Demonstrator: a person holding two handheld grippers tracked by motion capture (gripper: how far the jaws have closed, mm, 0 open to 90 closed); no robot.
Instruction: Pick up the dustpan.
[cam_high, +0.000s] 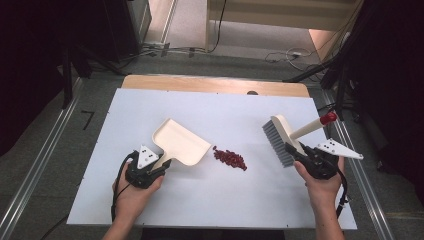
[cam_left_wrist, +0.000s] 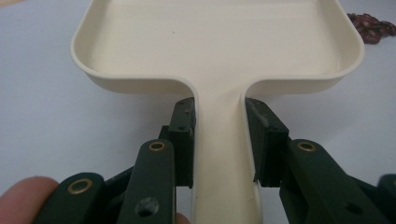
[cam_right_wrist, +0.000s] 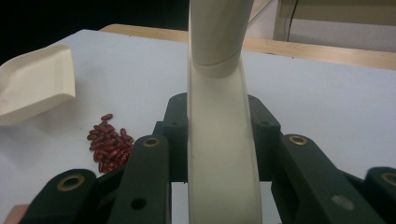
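In the high view, a small heap of dark red beans (cam_high: 230, 158) lies near the middle of the white rectangular surface (cam_high: 210, 200), and it serves as the landmark. Just left of the beans sits a cream plastic dustpan (cam_high: 180, 142), its open mouth turned toward the heap and close to it but not touching. The dustpan's handle runs back, away from the beans, into the left tool (cam_high: 161, 167), whose jaws are clamped on that handle; the person's left hand (cam_high: 134, 192) holds the tool from below. Right of the beans, well apart from them, the right tool (cam_high: 298, 151) grips a cream hand brush with grey bristles and a red-tipped handle (cam_high: 285, 135). The bristles face toward the heap, and the right hand (cam_high: 322, 182) holds that tool.

In the left gripper view, the two black jaws press on either side of the dustpan's narrow cream handle (cam_left_wrist: 220, 154), partly closed to its width. The pan's tray spreads beyond the jaws, and the beans (cam_left_wrist: 371, 28) show just past its far right corner.

In the right gripper view, the jaws close on both sides of the brush's cream body (cam_right_wrist: 219, 140), which rises straight up between them. The beans (cam_right_wrist: 108, 142) lie to the left of the jaws, with the dustpan's lip (cam_right_wrist: 35, 84) beyond the heap.
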